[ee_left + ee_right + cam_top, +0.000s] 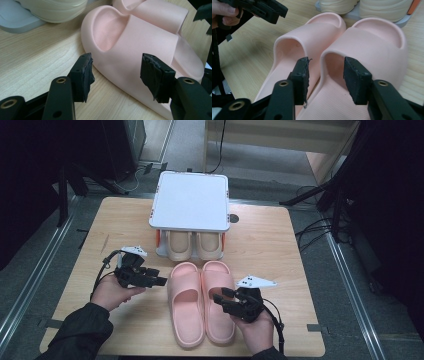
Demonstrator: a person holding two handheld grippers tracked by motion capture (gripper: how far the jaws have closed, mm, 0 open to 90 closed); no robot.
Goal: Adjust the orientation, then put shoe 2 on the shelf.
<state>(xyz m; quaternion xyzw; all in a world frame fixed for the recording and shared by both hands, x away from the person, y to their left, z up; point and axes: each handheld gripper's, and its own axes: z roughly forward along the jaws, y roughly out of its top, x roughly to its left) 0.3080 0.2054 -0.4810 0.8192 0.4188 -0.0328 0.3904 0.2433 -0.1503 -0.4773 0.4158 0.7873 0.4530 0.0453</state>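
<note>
1. The pair of pink slippers (202, 302) lies side by side on the wooden table (280, 250), toes toward the shoe rack (190, 205) at the far side.
2. The rack has a white top, and on its lower shelf a pair of beige slippers (192, 245) already stands, toes pointing out.
3. The left gripper (159, 281) is just beside the left pink slipper. Its jaws stand apart and nothing is between them; in the left gripper view the slipper lies just beyond the pads (85, 75), not pressed.
4. The right gripper (220, 301) hovers at the right pink slipper. Its jaws are also apart, and the edge of the strap shows behind the gap without contact.
5. My judgement: the beige pair is stored, and the pink pair looks set straight on the table but not yet on the rack.
6. What remains, I think, is to take the pink pair and put it on the rack; the white top is free.
</note>
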